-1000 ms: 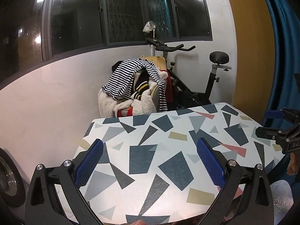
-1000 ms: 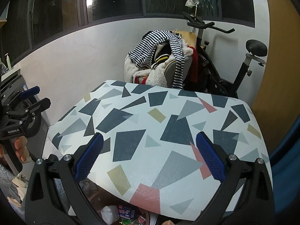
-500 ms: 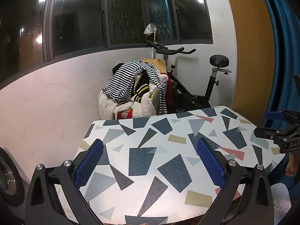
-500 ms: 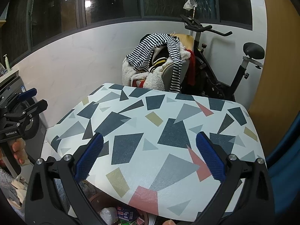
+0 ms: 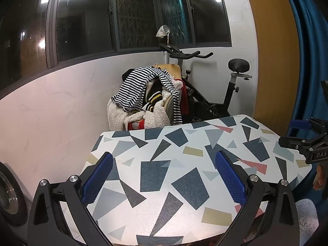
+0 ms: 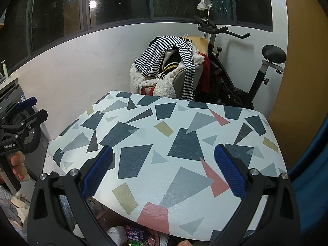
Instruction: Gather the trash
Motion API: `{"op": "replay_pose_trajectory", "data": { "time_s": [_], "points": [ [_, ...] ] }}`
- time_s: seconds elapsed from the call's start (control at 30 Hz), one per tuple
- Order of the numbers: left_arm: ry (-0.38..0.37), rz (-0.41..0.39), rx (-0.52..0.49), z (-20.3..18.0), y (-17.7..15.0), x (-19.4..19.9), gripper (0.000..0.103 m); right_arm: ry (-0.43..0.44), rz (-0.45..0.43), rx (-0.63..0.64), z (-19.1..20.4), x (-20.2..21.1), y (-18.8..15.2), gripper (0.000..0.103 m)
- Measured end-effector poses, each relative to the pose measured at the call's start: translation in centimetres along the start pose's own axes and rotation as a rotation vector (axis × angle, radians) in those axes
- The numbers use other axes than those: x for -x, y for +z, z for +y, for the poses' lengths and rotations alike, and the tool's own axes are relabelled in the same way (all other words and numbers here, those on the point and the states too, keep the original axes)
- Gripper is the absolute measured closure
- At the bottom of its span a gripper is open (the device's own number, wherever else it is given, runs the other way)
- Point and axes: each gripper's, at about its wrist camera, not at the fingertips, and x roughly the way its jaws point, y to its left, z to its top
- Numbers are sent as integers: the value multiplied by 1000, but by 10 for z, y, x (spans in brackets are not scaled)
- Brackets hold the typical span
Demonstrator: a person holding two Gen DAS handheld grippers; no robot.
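Left wrist view: left claw (image 5: 164, 174) at lower centre, blue pads spread wide, nothing between them, held over the patterned worktop (image 5: 184, 153). Worktop surface bare; near edge cut off by the lower frame border. Right claw (image 5: 307, 141) partly visible at right edge, mostly cut off; spread not determinable here. Clothes pile (image 5: 143, 98) and exercise bike (image 5: 215, 94) beyond the far edge of the worktop.

Right wrist view: right claw (image 6: 164, 173) at lower centre, pads spread wide, empty. Trash (image 6: 133, 233) at bottom centre, below the near edge of the worktop, largely hidden by that edge and by the claw frame; wrappers and a printed packet discernible, individual items hard to make out. Left claw at left edge, held by a hand (image 6: 18, 166), only fingers showing.
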Motion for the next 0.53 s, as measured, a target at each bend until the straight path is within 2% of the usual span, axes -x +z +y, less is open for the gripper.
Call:
{"op": "replay_pose_trajectory", "data": {
  "time_s": [0.27,0.37,0.53],
  "points": [
    [-14,-1,-3,-1,-1,1,6,-1,3,0,-2,0,0,6],
    [5,1,-8,-1,-1,0,6,-4,6,-4,-5,-1,-2,6],
    [-20,9,32,5,-1,-3,6,-13,11,-4,-5,0,-5,6]
  ]
}}
